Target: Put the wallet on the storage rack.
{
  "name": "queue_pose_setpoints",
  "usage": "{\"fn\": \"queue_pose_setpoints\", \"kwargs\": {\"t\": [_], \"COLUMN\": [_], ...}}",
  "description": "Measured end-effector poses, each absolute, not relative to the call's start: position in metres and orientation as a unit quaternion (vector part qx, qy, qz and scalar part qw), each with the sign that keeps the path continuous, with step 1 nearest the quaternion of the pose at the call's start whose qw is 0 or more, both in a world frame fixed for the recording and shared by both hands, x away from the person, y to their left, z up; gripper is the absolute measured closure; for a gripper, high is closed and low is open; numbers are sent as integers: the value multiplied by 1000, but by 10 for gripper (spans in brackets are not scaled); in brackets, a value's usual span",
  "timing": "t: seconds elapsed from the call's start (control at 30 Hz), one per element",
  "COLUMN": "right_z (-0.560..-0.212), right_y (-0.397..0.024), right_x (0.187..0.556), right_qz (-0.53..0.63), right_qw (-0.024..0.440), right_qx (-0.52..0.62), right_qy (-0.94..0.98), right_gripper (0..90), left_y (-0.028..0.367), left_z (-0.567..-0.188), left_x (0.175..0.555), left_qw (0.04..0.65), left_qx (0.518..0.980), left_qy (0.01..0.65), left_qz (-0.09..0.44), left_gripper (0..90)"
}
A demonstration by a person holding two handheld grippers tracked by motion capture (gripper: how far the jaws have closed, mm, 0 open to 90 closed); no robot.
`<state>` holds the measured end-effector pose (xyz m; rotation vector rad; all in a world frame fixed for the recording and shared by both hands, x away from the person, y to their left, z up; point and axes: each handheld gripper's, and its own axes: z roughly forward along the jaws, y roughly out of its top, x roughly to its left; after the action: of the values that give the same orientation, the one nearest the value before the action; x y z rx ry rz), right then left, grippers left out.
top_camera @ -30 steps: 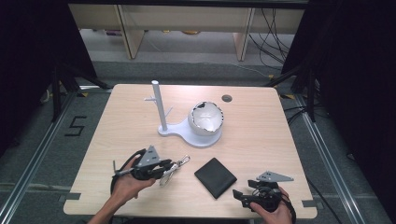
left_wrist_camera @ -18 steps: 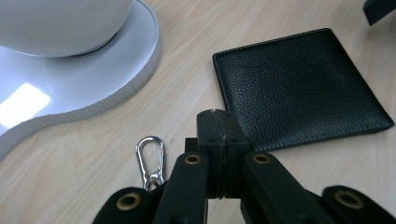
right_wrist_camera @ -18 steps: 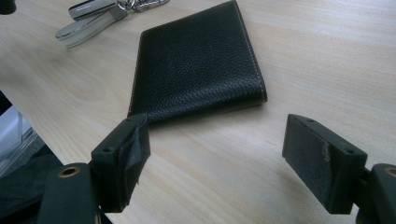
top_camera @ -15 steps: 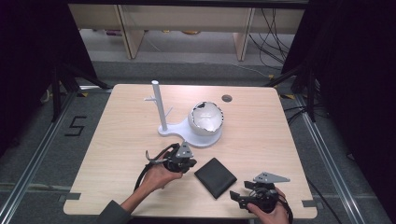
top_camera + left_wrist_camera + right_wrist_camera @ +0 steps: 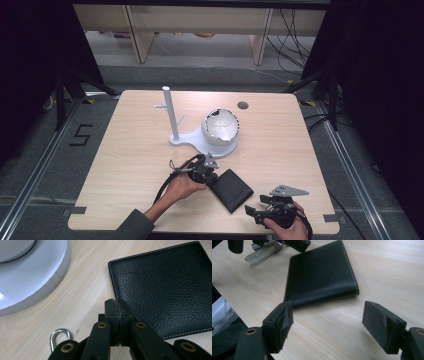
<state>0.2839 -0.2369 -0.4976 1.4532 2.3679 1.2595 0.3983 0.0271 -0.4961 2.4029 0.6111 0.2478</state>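
With its jaws pressed together, my left gripper (image 5: 206,172) sits at the wallet (image 5: 231,190). My right gripper (image 5: 334,326) gapes wide; I judge a grasp next.

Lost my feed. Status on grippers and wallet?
Left gripper shut, at wallet edge. Right gripper open, short of it. Wallet flat on table. White stand behind, clear.

One black wallet (image 5: 230,190) lies on one wooden tabletop (image 5: 125,150), alongside one white stand (image 5: 187,137) with a single upright post (image 5: 170,112) and one white bowl (image 5: 220,127) seated on its base. Two hand-held grippers appear: the left hand-held gripper (image 5: 207,170) and the right hand-held gripper (image 5: 256,214), one in each of a person's two hands. One metal padlock shackle (image 5: 59,338) shows beside the left one's jaws. One round hole (image 5: 243,105) marks the tabletop's far edge.
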Motion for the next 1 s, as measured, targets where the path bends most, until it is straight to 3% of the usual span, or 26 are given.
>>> {"fn": "queue_pose_setpoints", "kwargs": {"t": [0.17,0.73,1.0], "right_z": [-497,-500,-503], "right_y": [-238,-241,-240], "right_x": [284,293,310], "right_qz": [405,410,403], "right_qw": [57,25,11], "right_qx": [469,518,536], "right_qy": [783,750,742], "right_gripper": [255,263,314], "left_y": [26,26,22], "left_z": [-499,-497,-497], "left_x": [399,366,353], "left_qw": [307,299,306], "left_qx": [918,931,933], "left_qy": [232,201,187], "left_qz": [94,60,38], "left_gripper": [882,872,869]}}
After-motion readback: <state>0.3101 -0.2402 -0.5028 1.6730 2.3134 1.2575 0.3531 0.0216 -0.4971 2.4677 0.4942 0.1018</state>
